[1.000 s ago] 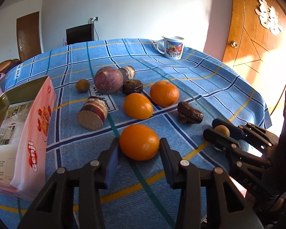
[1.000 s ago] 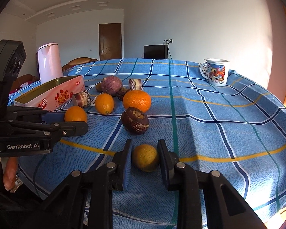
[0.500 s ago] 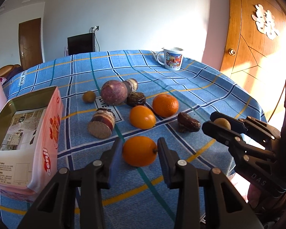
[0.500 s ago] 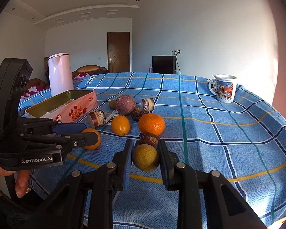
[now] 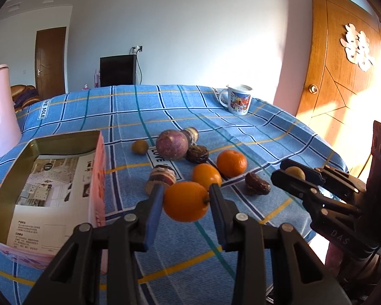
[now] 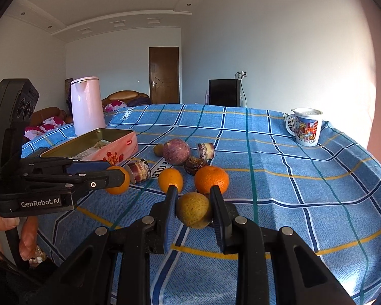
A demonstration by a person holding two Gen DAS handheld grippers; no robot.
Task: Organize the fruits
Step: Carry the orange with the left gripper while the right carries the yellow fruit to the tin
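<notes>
My left gripper [image 5: 186, 199] is shut on an orange [image 5: 185, 201] and holds it above the blue checked tablecloth, right of the open pink tin box [image 5: 52, 185]. My right gripper [image 6: 193, 209] is shut on a small yellow-green fruit [image 6: 194, 209] and holds it above the cloth. Each gripper shows in the other's view, the right one [image 5: 290, 175] and the left one [image 6: 114, 176]. On the cloth lie two oranges [image 5: 206, 175] [image 5: 231, 163], a purple round fruit [image 5: 171, 144], dark wrinkled fruits [image 5: 196, 153] [image 5: 257, 183], a small brown fruit [image 5: 139, 147] and cut purple pieces [image 5: 161, 178].
A printed mug [image 5: 238, 99] stands at the far right of the table. A pink kettle [image 6: 87, 105] stands behind the tin box [image 6: 99, 147]. A wooden door [image 5: 343, 76] is to the right. The cloth drops off at the table's near and right edges.
Both grippers have risen off the cloth with their fruit. The left one has moved toward the tin box with the orange; the yellow-green fruit now hangs above the table.
</notes>
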